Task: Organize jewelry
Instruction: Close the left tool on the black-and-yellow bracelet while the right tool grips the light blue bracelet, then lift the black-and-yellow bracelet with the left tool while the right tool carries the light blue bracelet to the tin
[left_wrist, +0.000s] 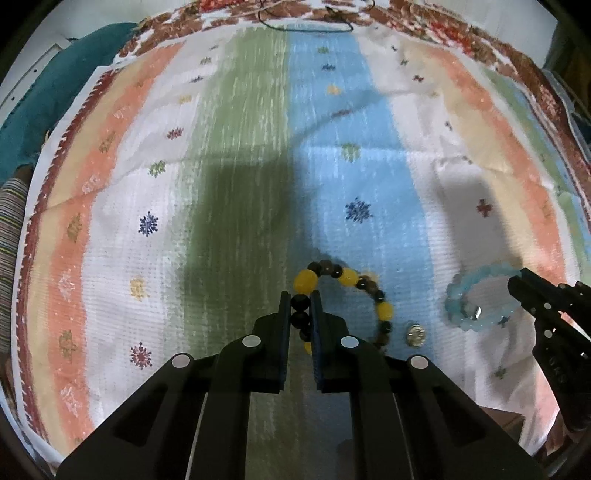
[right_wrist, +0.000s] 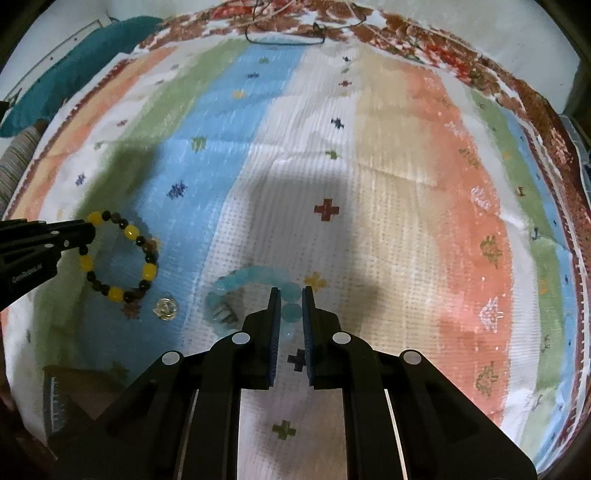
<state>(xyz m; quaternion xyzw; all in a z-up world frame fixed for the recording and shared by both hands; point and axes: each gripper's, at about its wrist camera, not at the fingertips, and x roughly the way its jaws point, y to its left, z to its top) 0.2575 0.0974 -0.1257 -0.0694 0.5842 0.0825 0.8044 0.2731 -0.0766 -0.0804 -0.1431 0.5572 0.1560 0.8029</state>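
My left gripper is shut on the yellow-and-black bead bracelet, with dark beads pinched between its fingers; the rest of the loop curves off to the right over the blue stripe. In the right wrist view the same bracelet hangs from the left gripper at the left edge. My right gripper is shut on the pale blue bead bracelet, whose loop trails to the left. The left wrist view shows that blue bracelet held by the right gripper. A small silver ring lies between the two bracelets.
Everything rests on a striped cloth with green, blue, white and orange bands. A thin dark cord necklace lies at the far edge. A teal cushion sits at the far left. The silver ring lies on the blue band.
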